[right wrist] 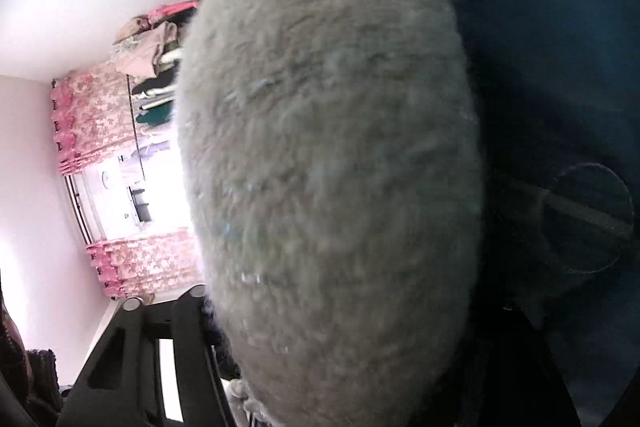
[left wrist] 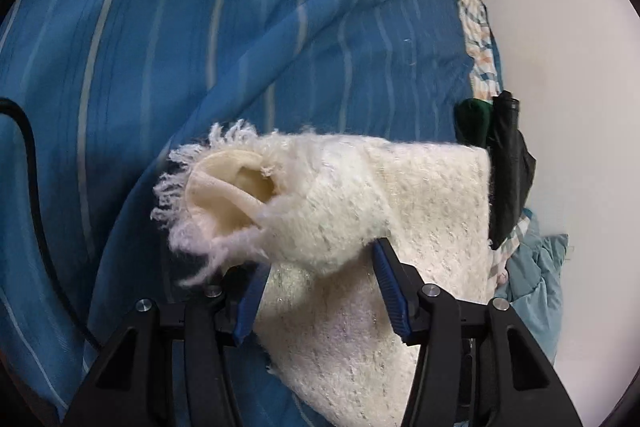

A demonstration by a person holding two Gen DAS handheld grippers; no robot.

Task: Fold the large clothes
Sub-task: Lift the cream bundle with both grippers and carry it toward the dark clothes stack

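A fluffy cream knitted garment [left wrist: 372,223] with a fringed edge lies on the blue striped bed sheet [left wrist: 200,39]. Its fringed end is lifted and curled, showing a smooth cream lining [left wrist: 236,183]. My left gripper [left wrist: 320,291] is open, its blue pads [left wrist: 386,287] on either side of a bunched fold of the garment. In the right wrist view the same fuzzy fabric [right wrist: 332,163] fills the middle, close to the lens and in shadow. It hides the right gripper's fingertips, so I cannot tell how the jaws stand.
A black garment [left wrist: 508,163] and a dark green one [left wrist: 472,119] lie at the bed's right edge by a checked cloth [left wrist: 480,39] and light blue fabric [left wrist: 536,275]. A black cable [left wrist: 36,187] crosses the left. The white wall [left wrist: 560,27] and pink curtains [right wrist: 100,123] are beyond.
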